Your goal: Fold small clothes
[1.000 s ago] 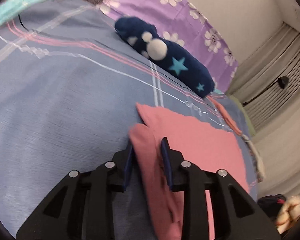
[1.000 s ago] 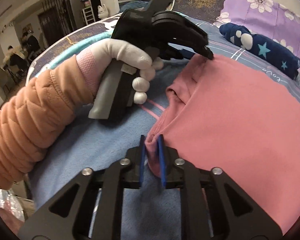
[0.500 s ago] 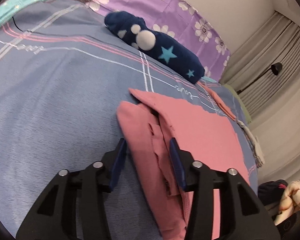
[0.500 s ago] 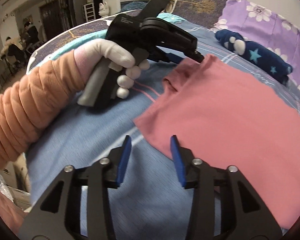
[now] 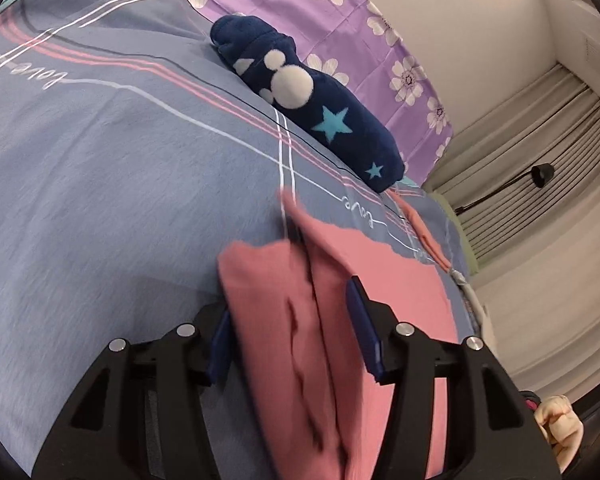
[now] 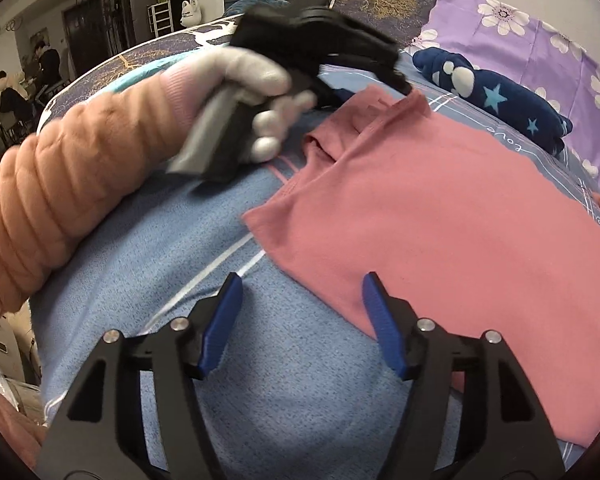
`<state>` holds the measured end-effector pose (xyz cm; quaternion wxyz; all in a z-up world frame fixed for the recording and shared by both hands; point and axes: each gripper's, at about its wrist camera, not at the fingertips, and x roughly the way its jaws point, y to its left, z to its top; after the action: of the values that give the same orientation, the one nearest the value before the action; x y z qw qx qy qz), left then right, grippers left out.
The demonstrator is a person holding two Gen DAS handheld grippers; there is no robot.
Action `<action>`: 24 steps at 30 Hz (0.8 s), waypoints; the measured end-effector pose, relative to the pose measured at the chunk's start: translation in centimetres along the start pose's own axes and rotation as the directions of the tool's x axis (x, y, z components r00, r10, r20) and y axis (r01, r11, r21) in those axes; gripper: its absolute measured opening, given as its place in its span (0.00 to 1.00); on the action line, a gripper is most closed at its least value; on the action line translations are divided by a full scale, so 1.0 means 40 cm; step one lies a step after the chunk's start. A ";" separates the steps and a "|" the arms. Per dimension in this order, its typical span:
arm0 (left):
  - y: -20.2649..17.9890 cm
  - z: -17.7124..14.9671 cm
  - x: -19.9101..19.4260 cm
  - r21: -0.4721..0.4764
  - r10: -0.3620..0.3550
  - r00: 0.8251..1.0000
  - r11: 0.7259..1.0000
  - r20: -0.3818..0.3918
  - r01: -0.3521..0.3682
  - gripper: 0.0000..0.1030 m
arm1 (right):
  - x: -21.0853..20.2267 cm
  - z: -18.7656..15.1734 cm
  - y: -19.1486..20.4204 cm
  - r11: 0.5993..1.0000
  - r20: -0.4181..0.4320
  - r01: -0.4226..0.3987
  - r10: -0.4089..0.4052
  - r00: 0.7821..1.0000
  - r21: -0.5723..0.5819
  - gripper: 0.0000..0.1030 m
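The right tool (image 6: 302, 320) has been let go and its jaws are opening over the bed (image 6: 148, 248). The left tool (image 5: 290, 332) is open around a loose fold. The pink cloth (image 6: 440, 216), dropped flat, is folded once.

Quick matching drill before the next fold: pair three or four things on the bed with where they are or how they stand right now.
Things:
1. pink cotton garment
2. navy fleece roll with stars
3. right hand-held gripper
4. purple flowered pillowcase

States:
A. along the bed's far edge, behind the roll
B. spread flat on the blue striped sheet
C. jaws opening, nothing clamped
D. lying beside the pillow

Pairs: 1-B, 2-D, 3-C, 4-A
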<state>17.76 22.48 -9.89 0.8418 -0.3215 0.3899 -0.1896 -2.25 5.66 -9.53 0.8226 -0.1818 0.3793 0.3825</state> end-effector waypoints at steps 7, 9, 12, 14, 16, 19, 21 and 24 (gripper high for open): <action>-0.006 0.023 0.030 0.012 -0.007 1.000 1.000 0.016 0.007 0.52 | 0.001 -0.003 -0.013 1.000 0.007 -0.012 0.012 1.000 0.015 0.62; 0.008 0.018 0.012 -0.009 -0.030 0.999 1.000 0.033 0.030 0.52 | -0.002 -0.002 -0.008 1.000 0.008 -0.008 0.008 1.000 0.014 0.62; 0.027 0.011 -0.019 -0.026 -0.060 0.997 0.998 0.045 0.061 0.52 | -0.010 0.007 0.010 0.999 0.020 0.044 -0.043 0.999 -0.033 0.58; 0.038 0.002 -0.034 -0.034 -0.108 0.993 0.993 0.041 0.110 0.52 | -0.011 0.013 0.029 0.992 0.032 0.095 -0.093 0.995 -0.083 0.57; 0.045 -0.007 -0.042 -0.042 -0.181 0.983 0.982 0.033 0.182 0.54 | -0.012 0.016 0.043 0.983 0.045 0.136 -0.132 0.990 -0.120 0.55; 0.048 -0.015 -0.046 -0.055 -0.259 0.965 0.964 0.029 0.260 0.56 | -0.023 0.020 0.056 0.972 0.064 0.178 -0.170 0.983 -0.155 0.55; 0.051 -0.020 -0.047 -0.061 -0.299 0.954 0.952 0.030 0.300 0.56 | -0.029 0.023 0.059 0.966 0.076 0.196 -0.185 0.980 -0.171 0.55; 0.052 -0.025 -0.048 -0.065 -0.322 0.946 0.944 0.033 0.324 0.56 | -0.023 0.021 0.061 0.956 0.076 0.220 -0.209 0.975 -0.195 0.55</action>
<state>15.91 24.69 -10.79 0.7919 -0.4123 0.3291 -0.3077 -4.12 7.28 -8.31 0.8465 -0.2941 0.2937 0.3326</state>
